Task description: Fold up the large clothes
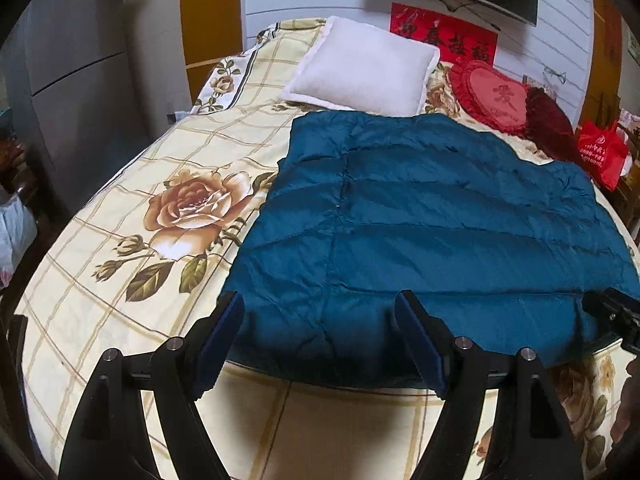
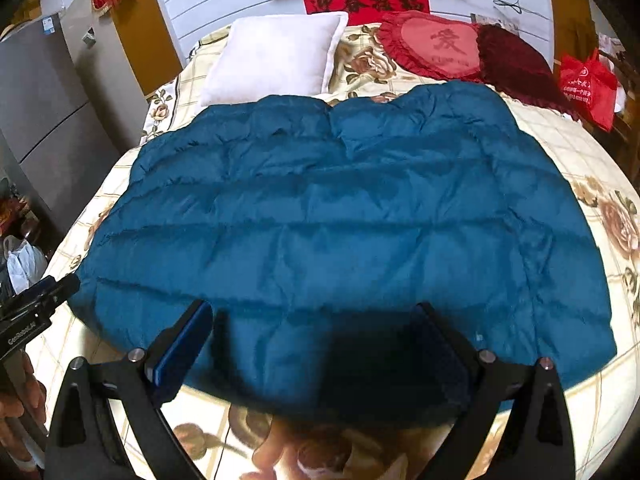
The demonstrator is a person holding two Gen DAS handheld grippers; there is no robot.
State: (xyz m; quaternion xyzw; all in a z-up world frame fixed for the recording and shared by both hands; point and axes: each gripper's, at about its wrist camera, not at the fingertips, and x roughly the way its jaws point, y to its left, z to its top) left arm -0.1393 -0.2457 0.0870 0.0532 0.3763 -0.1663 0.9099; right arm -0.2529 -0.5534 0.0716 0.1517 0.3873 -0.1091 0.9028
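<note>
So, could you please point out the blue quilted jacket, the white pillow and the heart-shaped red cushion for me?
blue quilted jacket [image 2: 340, 240]: right wrist view, middle of its spread quilted panel.
white pillow [image 1: 360, 68]: left wrist view, centre of its face.
heart-shaped red cushion [image 2: 436, 46]: right wrist view, on the pink heart centre.

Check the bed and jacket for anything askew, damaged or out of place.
Nothing stands out. The blue quilted jacket lies flat and whole on the floral bedspread, near edge slightly rumpled. Both the left gripper and right gripper hover open at that edge.
</note>
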